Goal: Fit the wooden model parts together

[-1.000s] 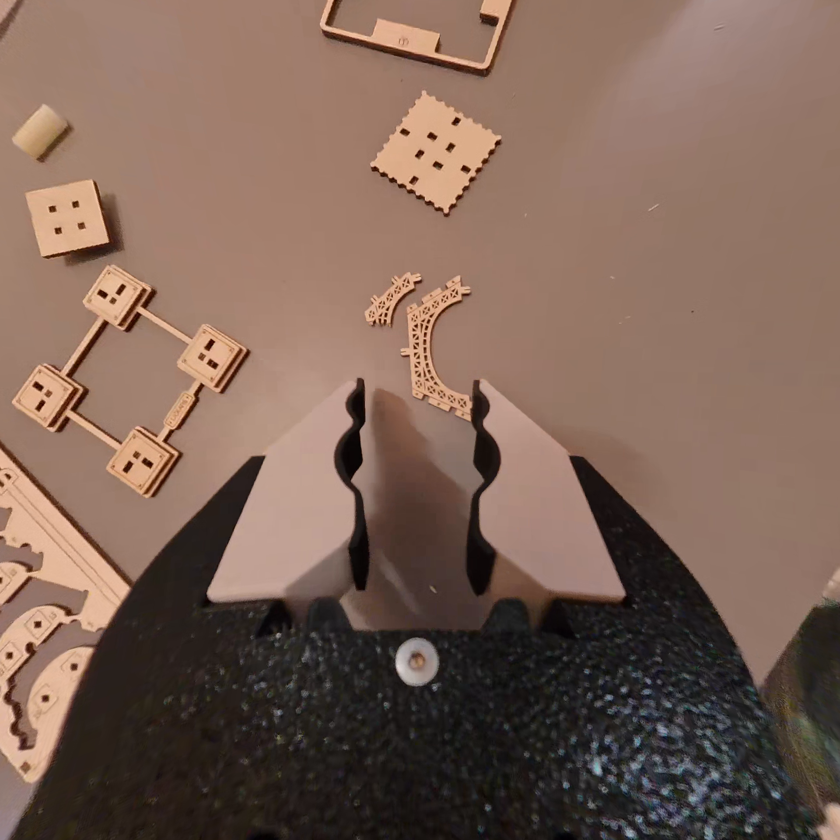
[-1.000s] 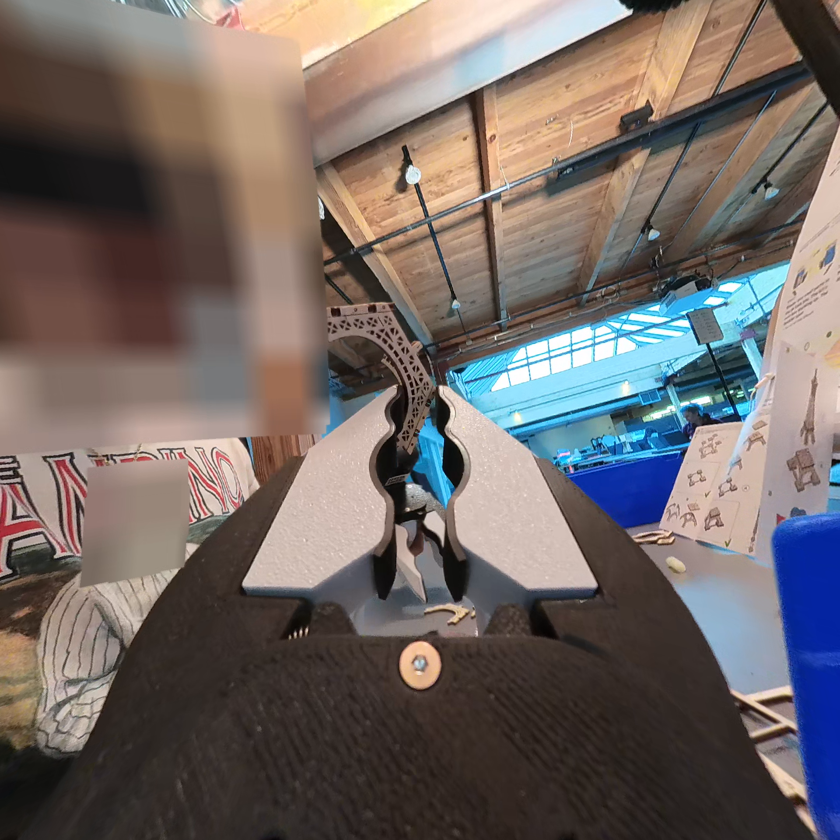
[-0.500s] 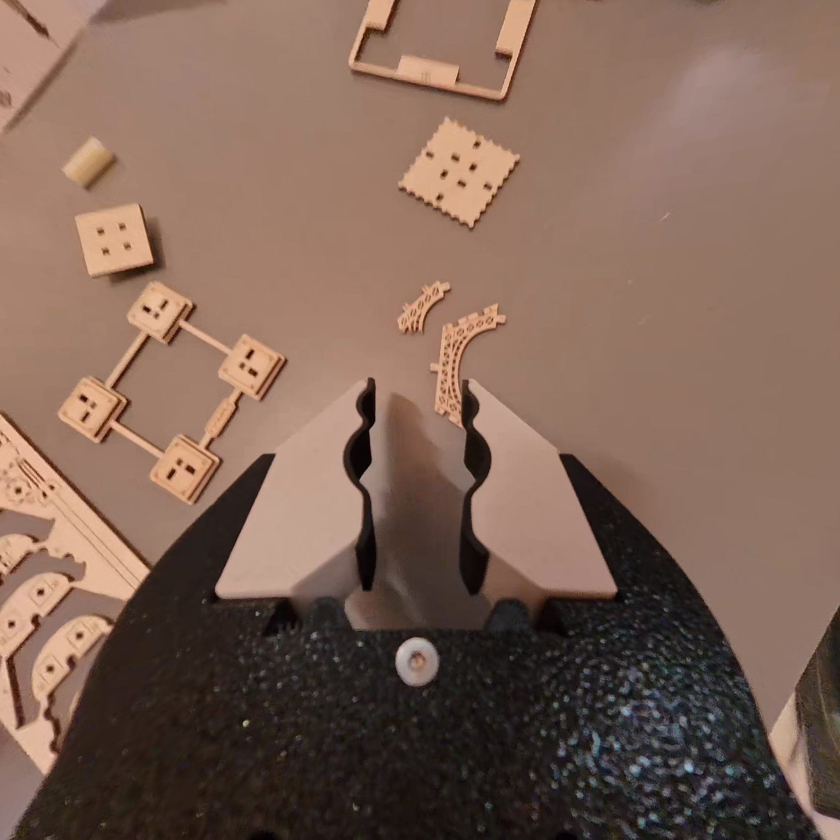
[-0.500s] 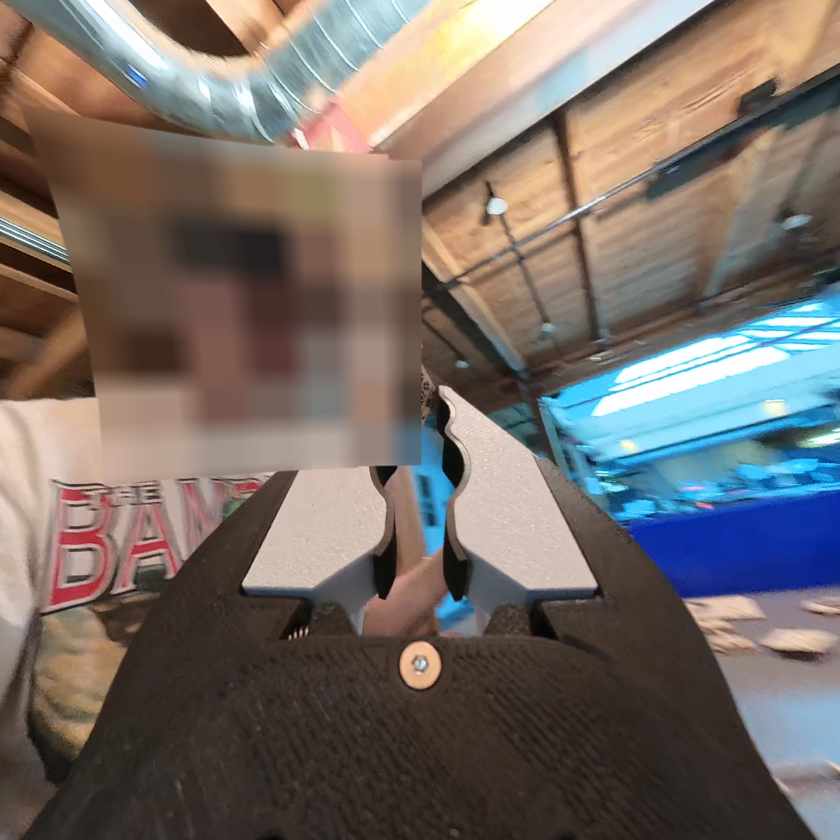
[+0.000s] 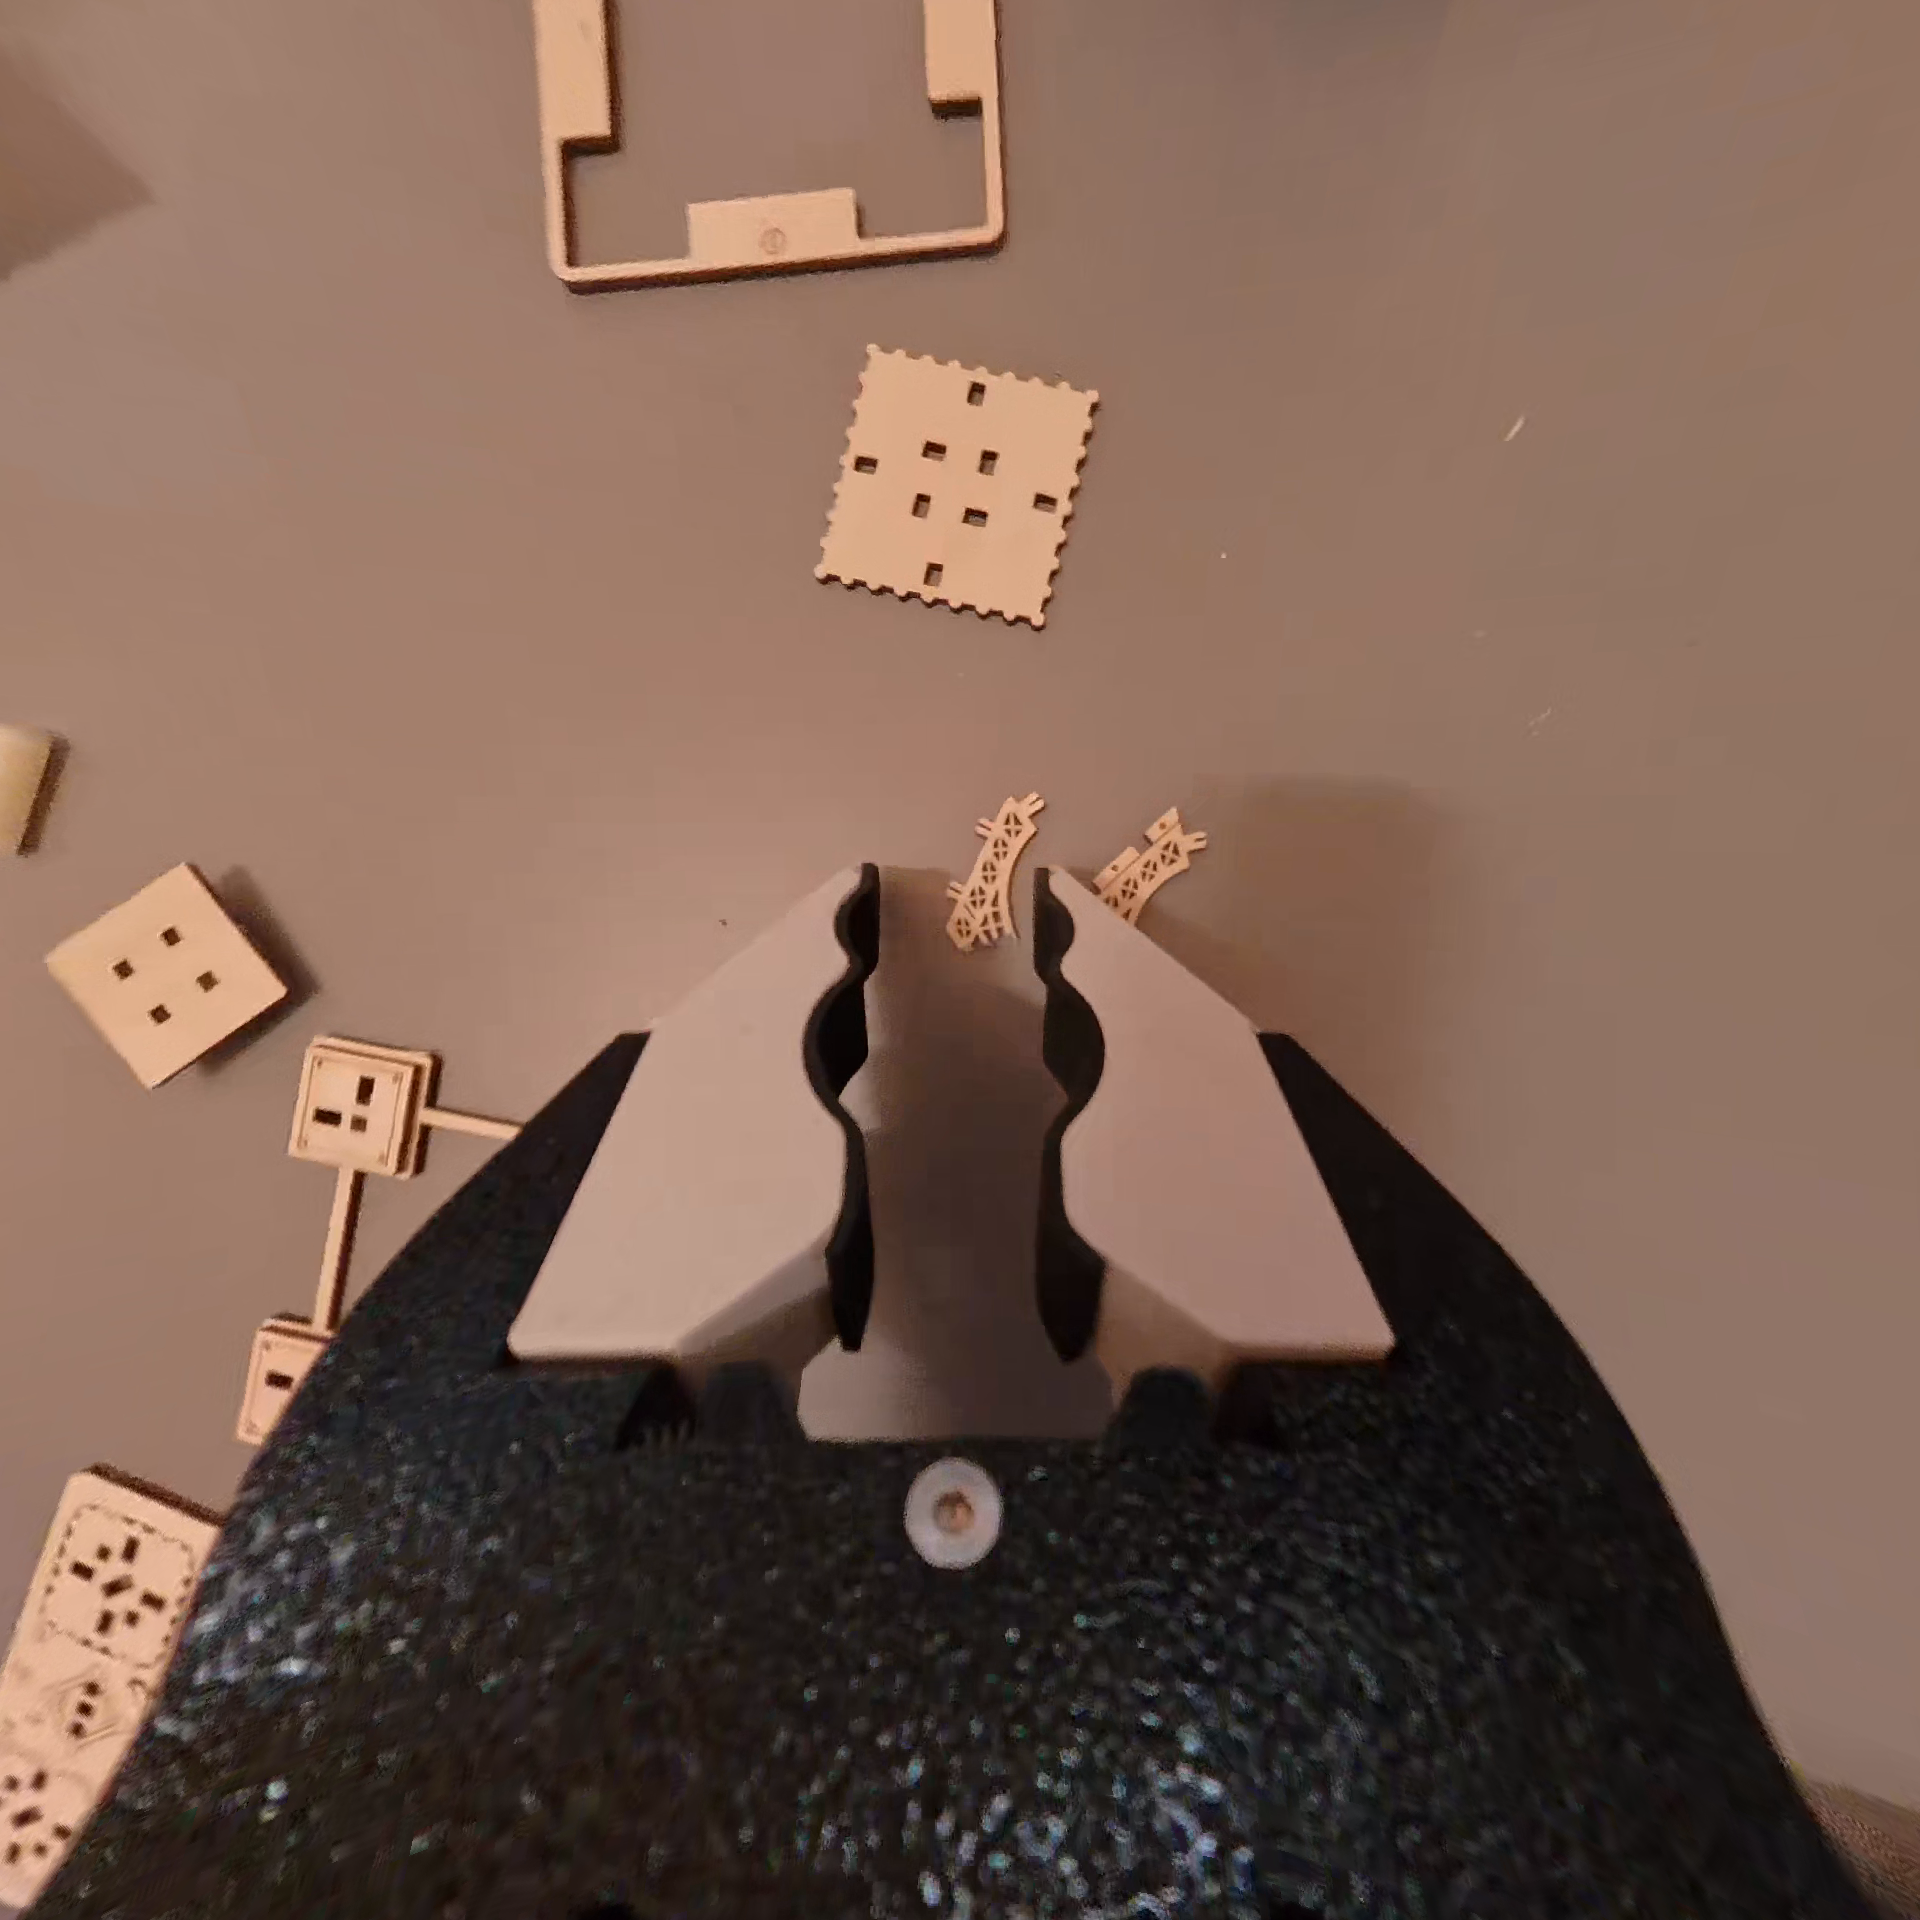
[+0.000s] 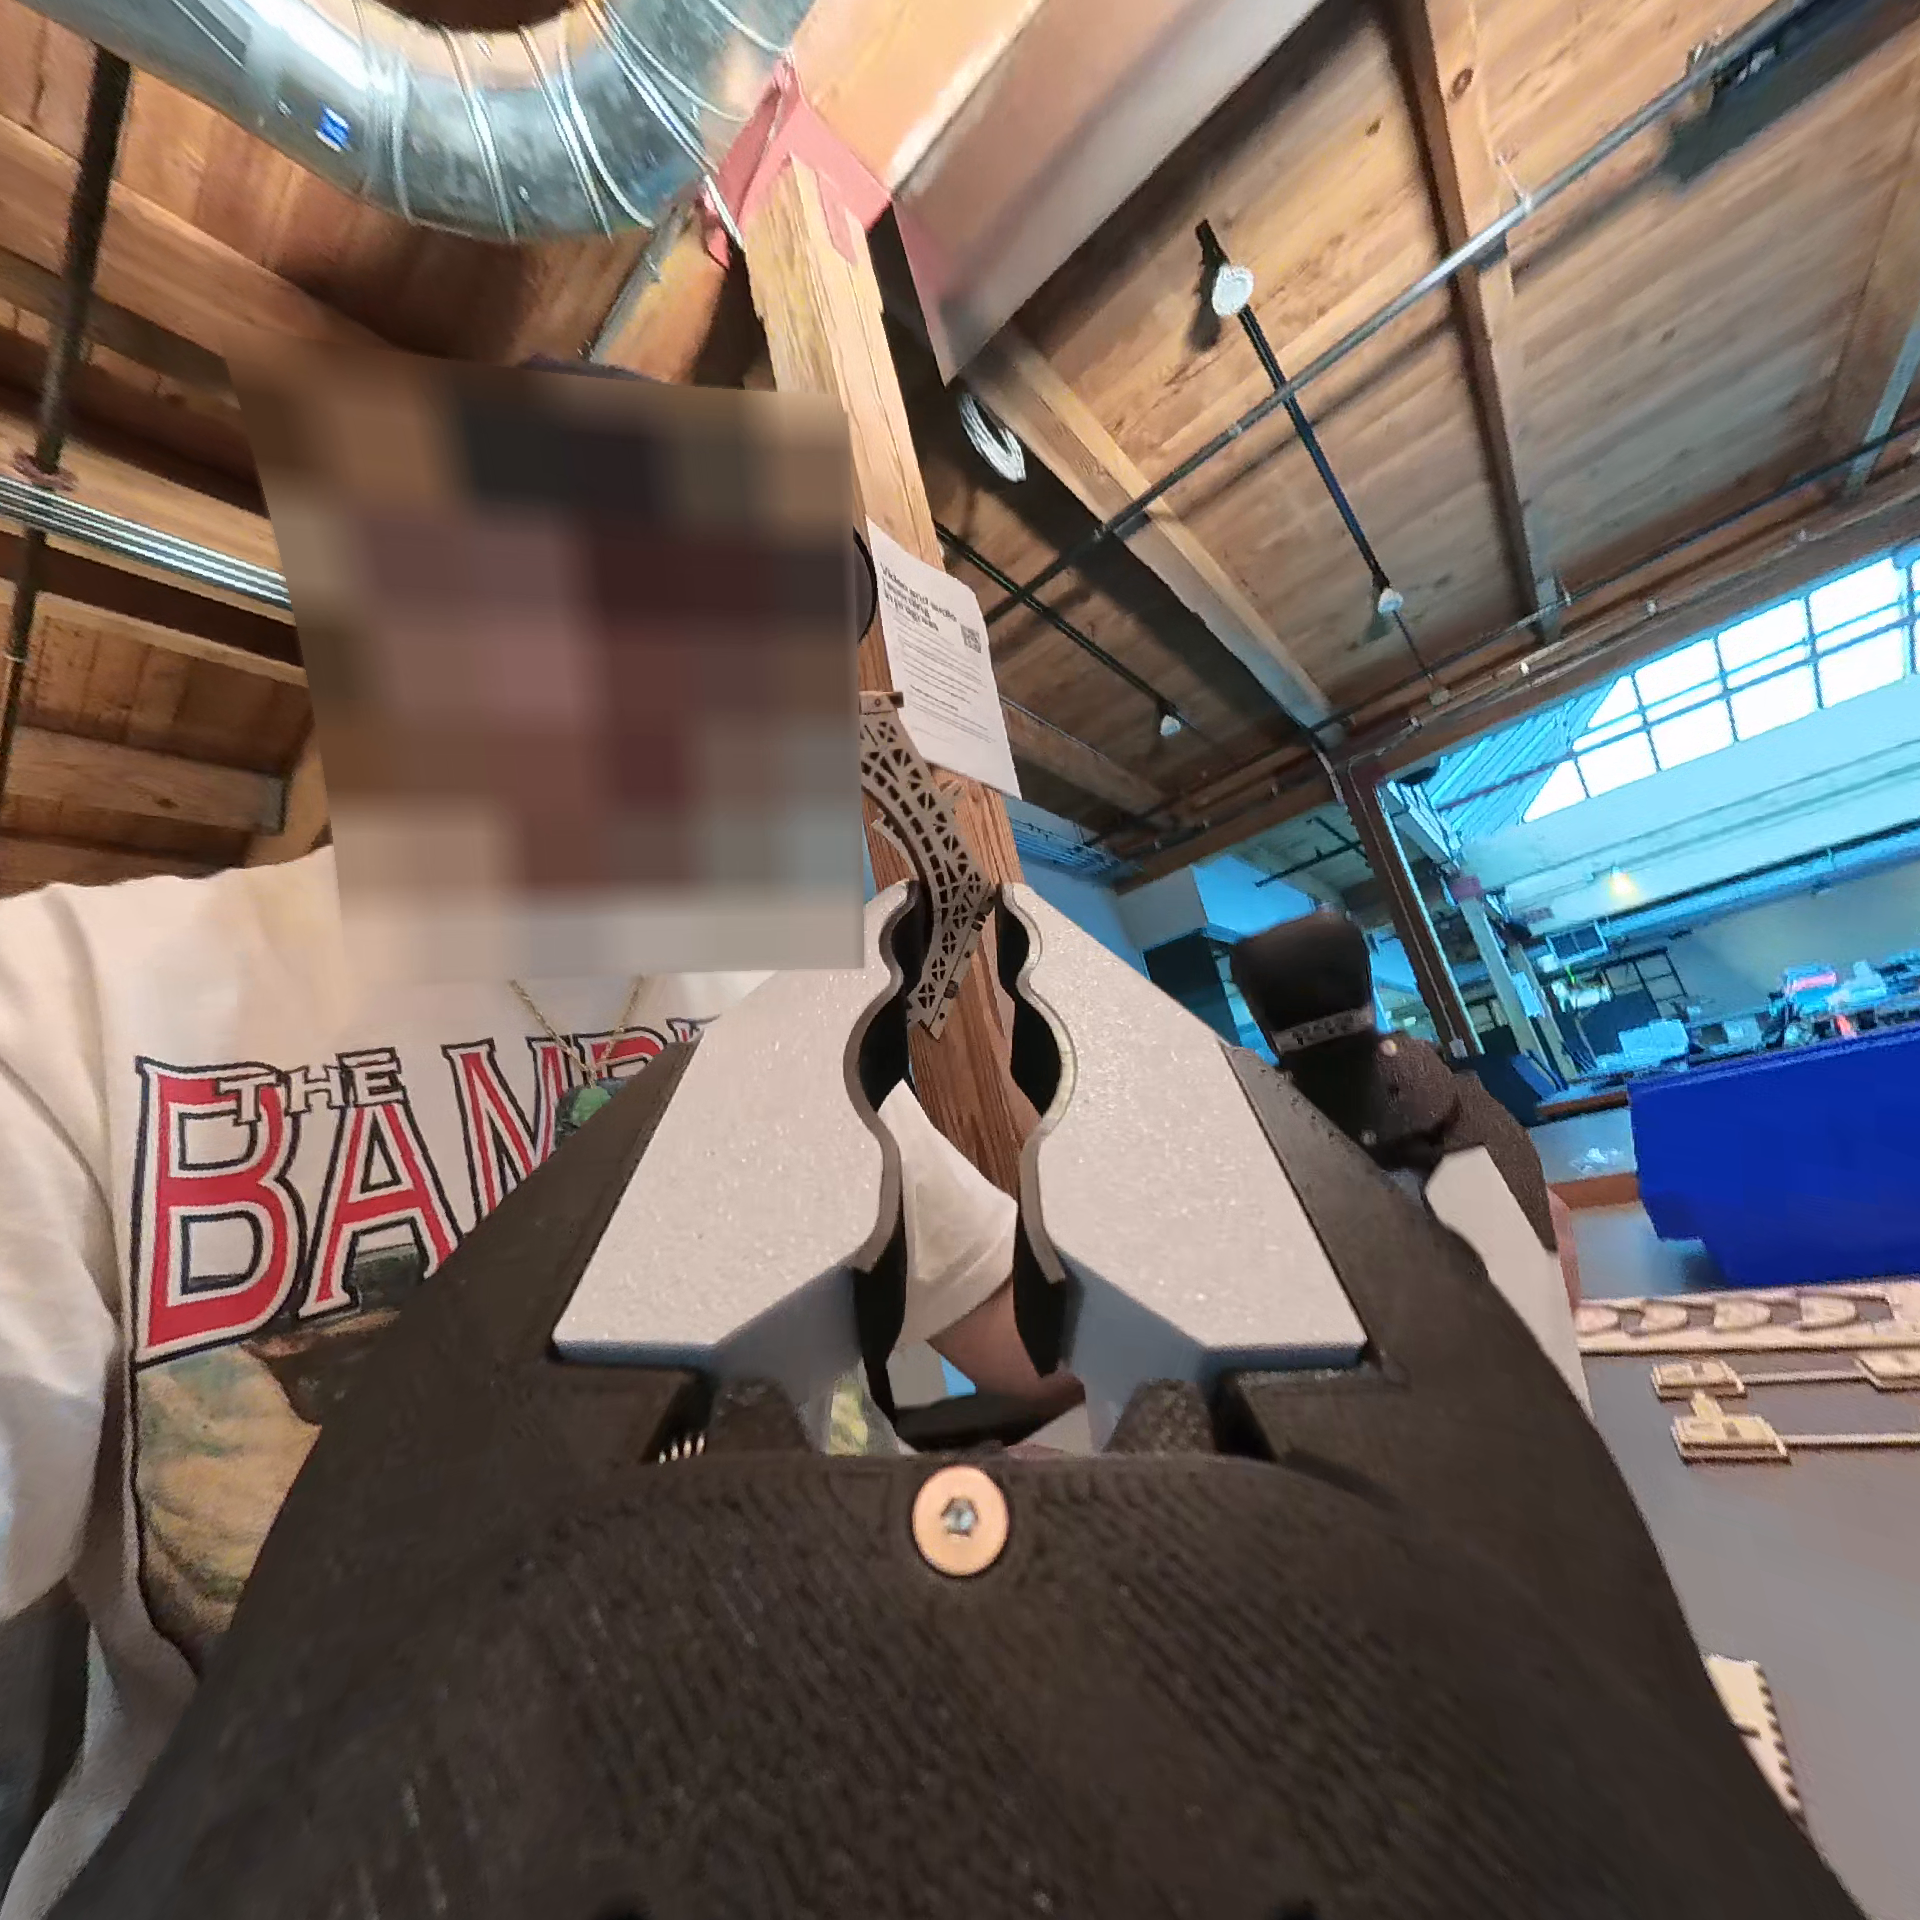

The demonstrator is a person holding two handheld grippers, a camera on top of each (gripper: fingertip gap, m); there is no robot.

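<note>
Scene: a grey table is seen from above by the left wrist view; the right wrist view is tilted up toward a timber ceiling and a person in a white shirt.

Left gripper: it is held just above the table, its jaws apart and nothing between them.

Small curved lattice piece: it lies flat in front of the gap between the left tips, nearer the right-hand tip. A second curved lattice piece lies just beside it, partly hidden behind that tip.

Right gripper: it is raised in the air, clamped on a curved lattice arch piece that sticks up beyond the tips.

Other parts: a notched square plate, a small four-slot square, a frame of linked square pads and an open frame are spread well apart on the table.

Step in hand, as judged: the small piece is to be picked up for joining to the held arch.

How it is best done: the left tips should be centred on the small piece, lowered to the table and closed gently, since thin lattice is likely to snap. The neighbouring piece should be kept out of the grip.
</note>
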